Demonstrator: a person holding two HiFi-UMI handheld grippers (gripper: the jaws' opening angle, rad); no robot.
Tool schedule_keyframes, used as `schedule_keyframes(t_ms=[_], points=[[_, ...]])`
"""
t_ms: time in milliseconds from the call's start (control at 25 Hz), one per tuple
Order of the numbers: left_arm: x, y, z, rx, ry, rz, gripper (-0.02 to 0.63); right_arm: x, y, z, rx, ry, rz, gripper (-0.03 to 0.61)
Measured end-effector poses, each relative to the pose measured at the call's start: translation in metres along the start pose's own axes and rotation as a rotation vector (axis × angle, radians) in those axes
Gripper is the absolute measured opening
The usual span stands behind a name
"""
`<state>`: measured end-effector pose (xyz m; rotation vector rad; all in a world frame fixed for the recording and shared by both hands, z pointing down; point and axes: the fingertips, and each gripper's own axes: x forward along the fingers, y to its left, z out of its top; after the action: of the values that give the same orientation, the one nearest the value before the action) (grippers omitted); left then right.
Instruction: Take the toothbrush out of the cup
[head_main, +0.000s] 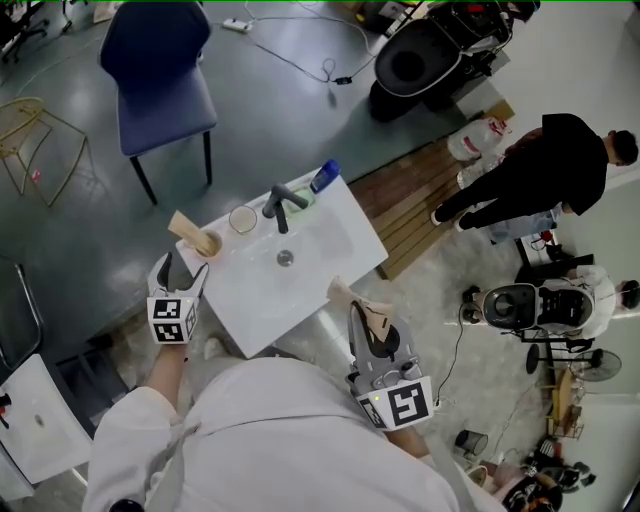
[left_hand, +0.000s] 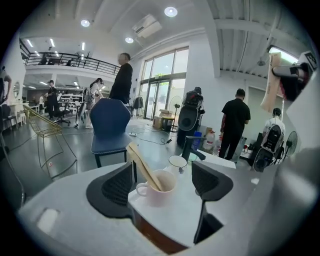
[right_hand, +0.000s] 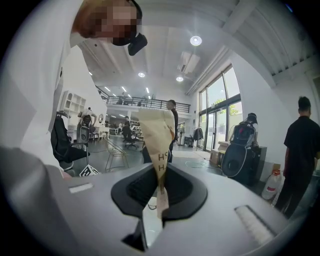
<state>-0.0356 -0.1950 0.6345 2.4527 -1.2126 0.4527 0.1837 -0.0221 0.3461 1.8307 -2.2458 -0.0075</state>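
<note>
lower end of the toothbrush (left_hand: 144, 168) is hidden inside the cup (left_hand: 154, 198).

two toothbrushes (head_main: 185, 226) (head_main: 366, 309), one cup (head_main: 209, 244), one glass (head_main: 242, 219), one tap (head_main: 282, 203), one chair (head_main: 160, 75).

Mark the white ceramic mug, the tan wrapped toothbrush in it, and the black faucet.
White ceramic mug (left_hand: 156, 194): left gripper view, front wall.
Tan wrapped toothbrush (left_hand: 142, 165): left gripper view, shaft above the rim.
Black faucet (left_hand: 189, 148): left gripper view, upright column.
</note>
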Motion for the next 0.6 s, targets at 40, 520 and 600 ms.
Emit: schedule_keyframes(t_ms=[40,520,600], points=[[0.006,0.003,-0.005,-0.006,0.013,0.002,0.379,0.0,0.0,0.0,0.0,0.001,-0.002,0.023],[0.058,0.032,-0.031,-0.037,0.097,0.017,0.37,0.0,-0.003,0.0,-0.007,0.011,-0.018,0.023],[0.065,0.034,-0.034,-0.039,0.113,0.014,0.37,0.0,-0.004,-0.001,-0.007,0.016,-0.019,0.023]])
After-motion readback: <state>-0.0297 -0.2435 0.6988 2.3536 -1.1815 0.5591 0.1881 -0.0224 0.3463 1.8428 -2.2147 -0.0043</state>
